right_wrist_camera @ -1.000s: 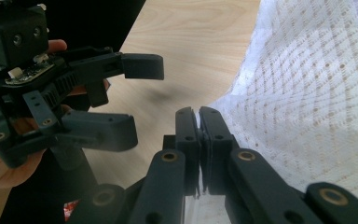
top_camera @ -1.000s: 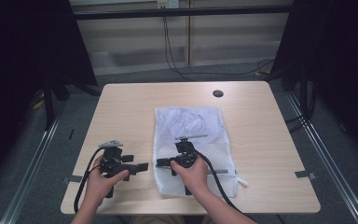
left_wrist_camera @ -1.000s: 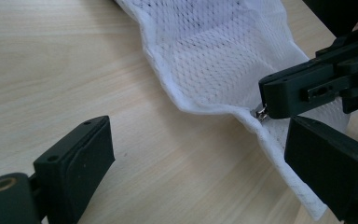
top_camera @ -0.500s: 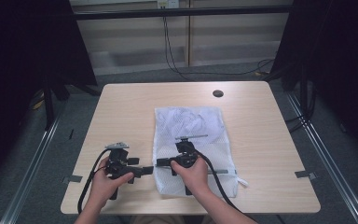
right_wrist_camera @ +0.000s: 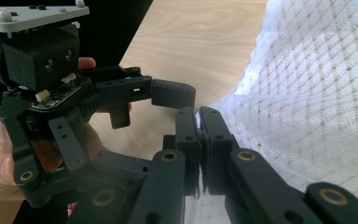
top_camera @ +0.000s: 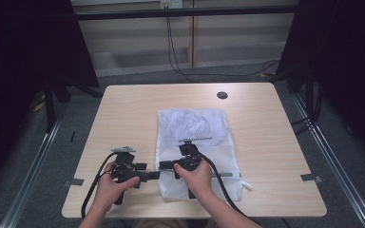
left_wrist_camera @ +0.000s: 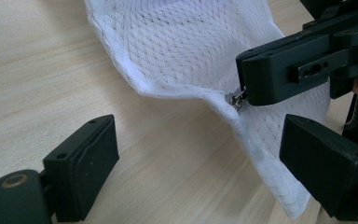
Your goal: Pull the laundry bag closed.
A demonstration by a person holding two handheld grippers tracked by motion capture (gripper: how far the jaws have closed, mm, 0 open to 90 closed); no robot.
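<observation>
On the pale wooden worktop (top_camera: 123, 109) lies a white mesh laundry bag with a zip (top_camera: 195, 137), flat and a bit right of centre, its near end at the person's side. Right tool (right_wrist_camera: 199, 122) is clenched on the bag's near-left edge — its jaws are pressed together with the mesh hem between them, right by the small metal zipper pull (left_wrist_camera: 237, 99), which peeks out beside that tool in the left gripper view. Left tool (left_wrist_camera: 200, 161) is released, jaws spread wide, low over the bare wood just beside that same corner and aimed at it.

How it'll handle, my guess: super light and totally floppy, so it will drape and bunch wherever it's lifted — you can already see the edge tenting up where it's pinched. Mesh is grabby enough, not slippery, but thin, so a tool could snag it if yanked. Best holds look like the doubled hem along the edge, or the pull itself if the zip is the goal. One tool pinning the fabric next to the pull while the other takes the pull seems sensible.
</observation>
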